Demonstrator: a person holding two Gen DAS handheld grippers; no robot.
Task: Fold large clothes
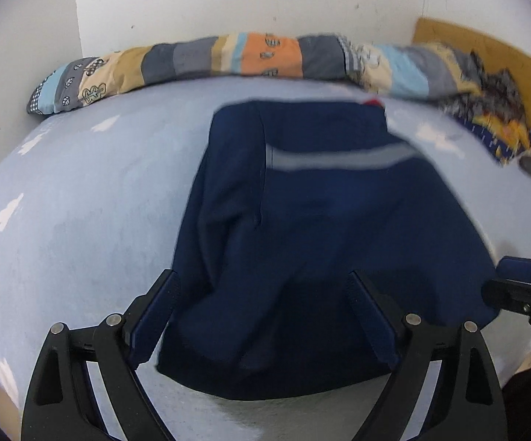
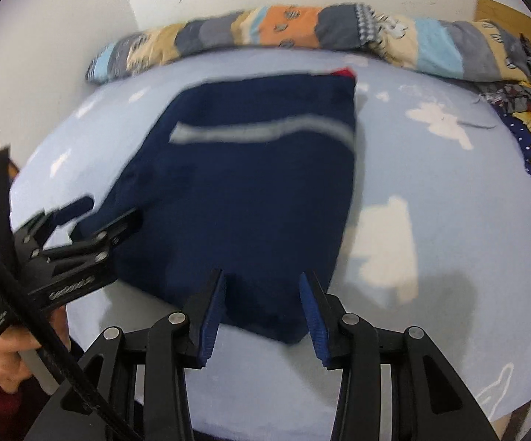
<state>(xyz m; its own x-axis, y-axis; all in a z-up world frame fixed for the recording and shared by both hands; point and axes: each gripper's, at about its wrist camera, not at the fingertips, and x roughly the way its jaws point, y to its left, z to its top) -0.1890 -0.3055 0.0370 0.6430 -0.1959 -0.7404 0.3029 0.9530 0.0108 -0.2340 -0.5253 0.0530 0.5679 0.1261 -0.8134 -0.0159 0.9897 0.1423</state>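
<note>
A navy blue garment (image 1: 302,228) with a grey stripe lies folded into a long rectangle on the light blue bed sheet (image 1: 81,202). It also shows in the right wrist view (image 2: 250,191). My left gripper (image 1: 262,294) is open, its fingers spread over the garment's near end. My right gripper (image 2: 263,294) is open above the garment's near right corner. The left gripper appears at the left of the right wrist view (image 2: 111,217), over the garment's left edge. The right gripper's tip shows at the right edge of the left wrist view (image 1: 523,279).
A patchwork quilt (image 1: 228,58) is rolled along the wall at the far side of the bed. A yellow and navy cloth (image 2: 530,125) lies bunched at the far right. A brown headboard (image 1: 493,51) stands at the right.
</note>
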